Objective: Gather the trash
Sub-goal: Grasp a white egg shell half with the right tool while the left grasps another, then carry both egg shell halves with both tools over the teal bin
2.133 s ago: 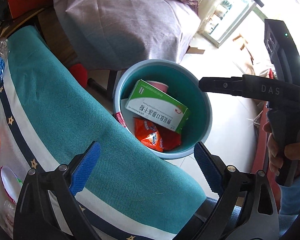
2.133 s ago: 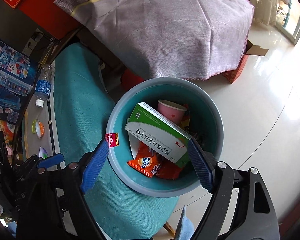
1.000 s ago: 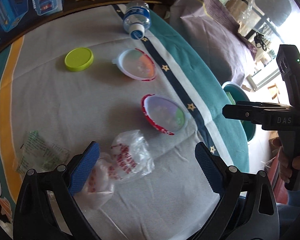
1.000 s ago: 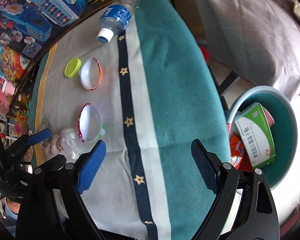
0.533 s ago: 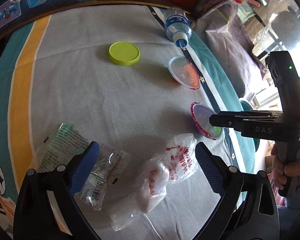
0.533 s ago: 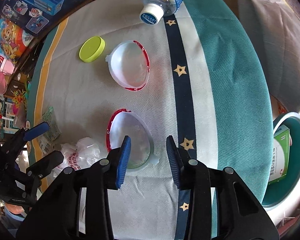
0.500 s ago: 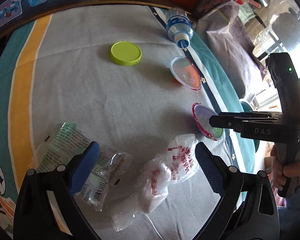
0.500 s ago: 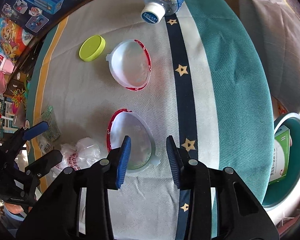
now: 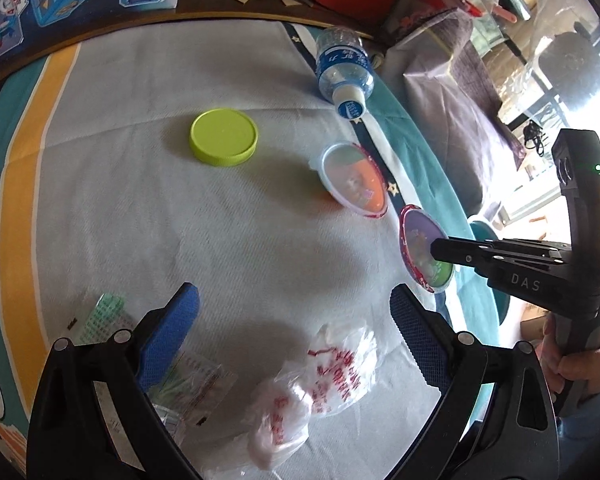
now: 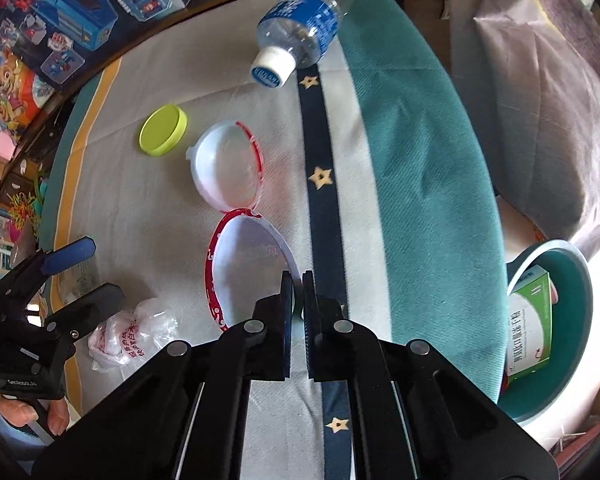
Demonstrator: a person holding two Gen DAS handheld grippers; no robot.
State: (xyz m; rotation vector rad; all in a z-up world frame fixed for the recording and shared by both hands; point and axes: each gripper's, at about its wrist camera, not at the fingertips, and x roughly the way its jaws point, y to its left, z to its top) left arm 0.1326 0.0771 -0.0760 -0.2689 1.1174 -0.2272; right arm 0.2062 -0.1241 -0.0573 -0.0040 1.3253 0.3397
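"DAS" on the right gripper (image 9: 440, 251); other print seems illegible.

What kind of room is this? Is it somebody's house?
Probably a lived-in home: a cloth-covered table with toy boxes behind it, a covered piece of furniture, and a teal bin on the tiled floor.

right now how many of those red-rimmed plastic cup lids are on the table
2. One red-rimmed lid lies beside the lime-green cap, below the water bottle. The other sits nearer, its rim pinched in the shut right gripper. None looks hidden.
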